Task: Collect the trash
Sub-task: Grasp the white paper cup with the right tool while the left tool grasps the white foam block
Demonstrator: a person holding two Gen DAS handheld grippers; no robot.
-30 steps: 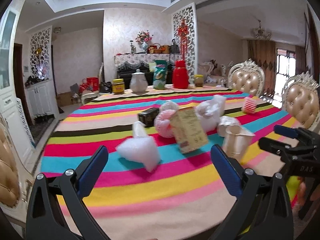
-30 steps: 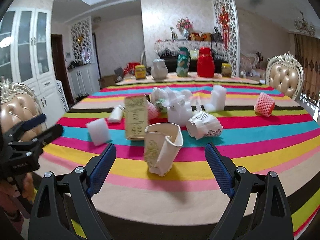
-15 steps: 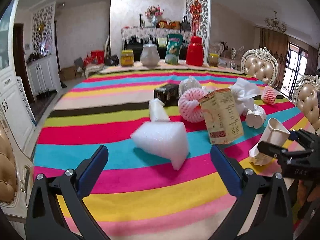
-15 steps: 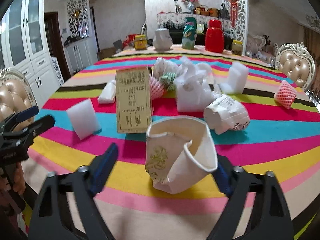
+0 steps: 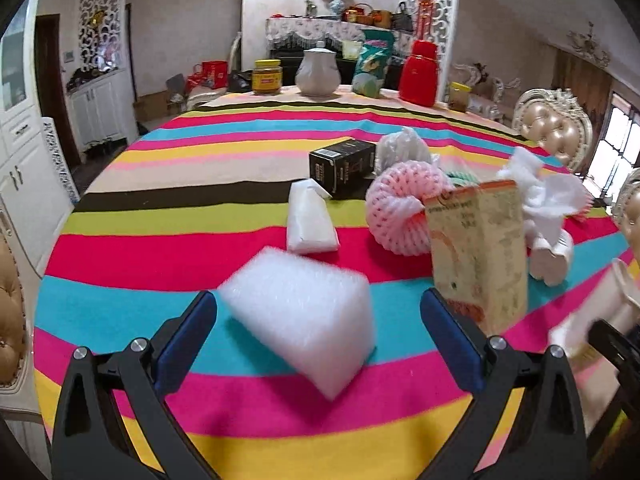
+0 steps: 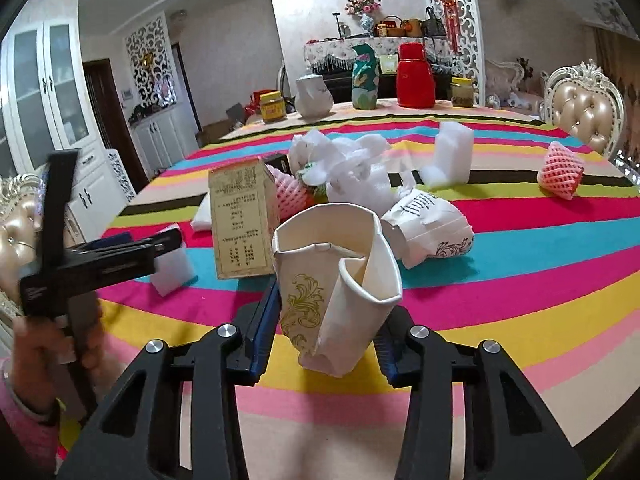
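Both grippers have moved in: right gripper (image 6: 326,328), just closing, pinches the cup (image 6: 340,280) right of the carton (image 6: 242,220); left gripper (image 5: 318,322), spread, straddles the foam (image 5: 304,312). Centre, then squeeze gently.

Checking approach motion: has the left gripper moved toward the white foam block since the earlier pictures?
Yes. The left gripper has closed in; the foam block now sits between its fingers, looming larger against the striped tablecloth.
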